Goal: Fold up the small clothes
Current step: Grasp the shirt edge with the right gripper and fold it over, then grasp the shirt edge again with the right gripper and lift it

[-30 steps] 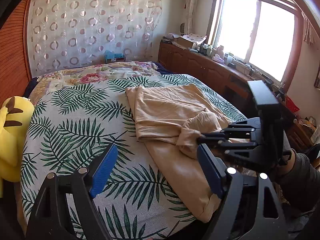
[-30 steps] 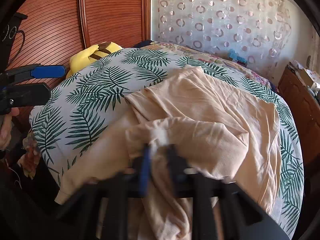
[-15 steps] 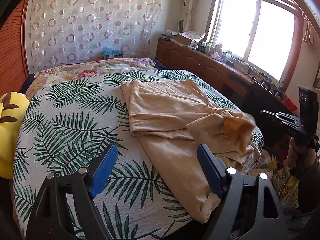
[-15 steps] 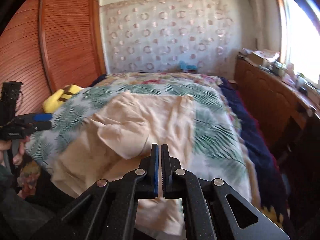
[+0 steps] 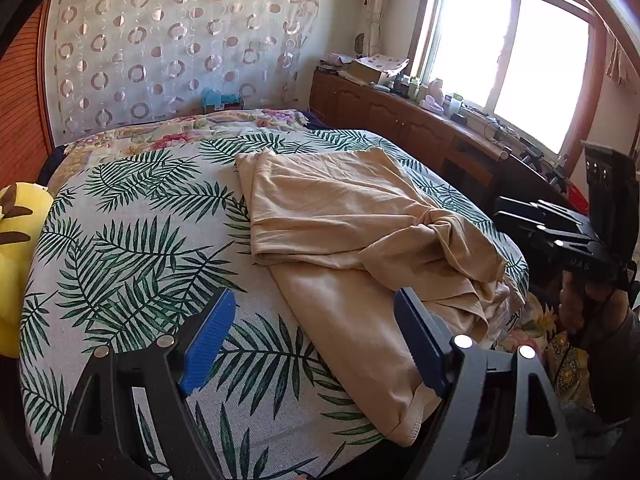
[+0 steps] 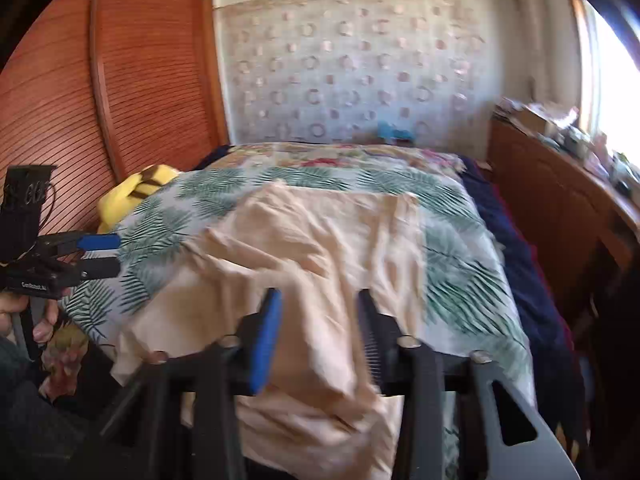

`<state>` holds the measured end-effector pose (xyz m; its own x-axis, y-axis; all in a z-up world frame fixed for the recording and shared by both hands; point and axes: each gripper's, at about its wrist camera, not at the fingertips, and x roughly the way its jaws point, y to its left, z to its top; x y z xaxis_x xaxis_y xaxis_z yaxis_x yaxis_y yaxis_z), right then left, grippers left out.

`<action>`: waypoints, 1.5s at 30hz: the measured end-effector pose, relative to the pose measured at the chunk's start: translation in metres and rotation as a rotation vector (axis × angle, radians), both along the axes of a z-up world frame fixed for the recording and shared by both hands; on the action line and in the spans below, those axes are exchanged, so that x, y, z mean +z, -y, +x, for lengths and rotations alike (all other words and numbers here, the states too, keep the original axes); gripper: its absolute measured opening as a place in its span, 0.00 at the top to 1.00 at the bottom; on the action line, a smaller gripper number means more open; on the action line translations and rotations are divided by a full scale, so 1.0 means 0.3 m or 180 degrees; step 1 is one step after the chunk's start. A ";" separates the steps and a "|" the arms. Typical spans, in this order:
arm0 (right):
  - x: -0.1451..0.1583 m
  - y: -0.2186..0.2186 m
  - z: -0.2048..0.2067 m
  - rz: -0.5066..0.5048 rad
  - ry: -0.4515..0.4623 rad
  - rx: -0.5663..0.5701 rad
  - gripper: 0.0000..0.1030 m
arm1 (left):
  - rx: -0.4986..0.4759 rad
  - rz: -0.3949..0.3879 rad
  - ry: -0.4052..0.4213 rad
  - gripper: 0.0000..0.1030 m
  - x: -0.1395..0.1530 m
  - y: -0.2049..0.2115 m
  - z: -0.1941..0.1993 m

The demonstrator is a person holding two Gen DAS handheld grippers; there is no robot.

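A beige garment [image 5: 340,216] lies partly folded on the palm-leaf bedspread [image 5: 132,248], with one bunched fold near the bed's right edge. My left gripper [image 5: 312,340] hovers open over the garment's near corner, touching nothing. In the left wrist view my right gripper [image 5: 508,220] is off the bed's right edge, held in a hand. In the right wrist view the garment [image 6: 320,248] spreads ahead, and my right gripper [image 6: 318,340] is opening above its near hem, with cloth seen between the jaws but not pressed. My left gripper [image 6: 114,255] shows at the far left.
A yellow plush toy [image 5: 16,248] sits at the bed's left side, by the slatted wooden doors [image 6: 120,80]. A cluttered wooden cabinet [image 5: 420,120] runs under the window. A dark blue blanket [image 6: 520,264] hangs along the bed's right side.
My right gripper let go of the bunched fabric, drew back off the garment toward the bed's edge, and its jaws parted. The bunched fold now rests on the bed. My left gripper stayed put.
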<state>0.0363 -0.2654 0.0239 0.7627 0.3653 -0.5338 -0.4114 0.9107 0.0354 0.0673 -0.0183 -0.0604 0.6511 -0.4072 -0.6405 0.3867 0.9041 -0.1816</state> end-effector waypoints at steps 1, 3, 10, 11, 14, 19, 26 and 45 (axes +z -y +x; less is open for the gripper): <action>0.004 -0.045 0.011 -0.0054 0.0023 0.0089 0.49 | 0.0005 -0.0003 -0.0002 0.20 -0.001 -0.003 -0.001; 0.007 -0.129 0.037 -0.0149 0.0021 0.0265 0.49 | 0.0012 -0.0013 -0.0007 0.20 -0.002 -0.007 -0.002; -0.064 -0.295 0.186 -0.0537 -0.0270 0.0505 0.49 | 0.0008 -0.0035 -0.0021 0.20 -0.012 -0.013 -0.005; -0.078 -0.299 0.200 -0.0593 -0.0312 0.0511 0.50 | 0.0009 -0.0041 -0.0029 0.20 -0.017 -0.014 -0.004; -0.105 -0.296 0.231 -0.0645 -0.0381 0.0545 0.98 | 0.0007 -0.0054 -0.0055 0.20 -0.029 -0.017 -0.004; -0.005 -0.135 0.106 -0.0396 -0.0149 0.0265 0.98 | -0.0003 -0.0076 -0.0066 0.20 -0.032 -0.014 -0.007; -0.003 0.145 -0.054 -0.0307 -0.0238 -0.0333 0.98 | -0.0051 -0.0087 -0.0073 0.20 -0.035 0.007 -0.004; 0.110 -0.080 0.032 -0.0414 0.0147 0.0029 0.51 | 0.0244 0.0031 0.0153 0.20 -0.002 -0.034 -0.014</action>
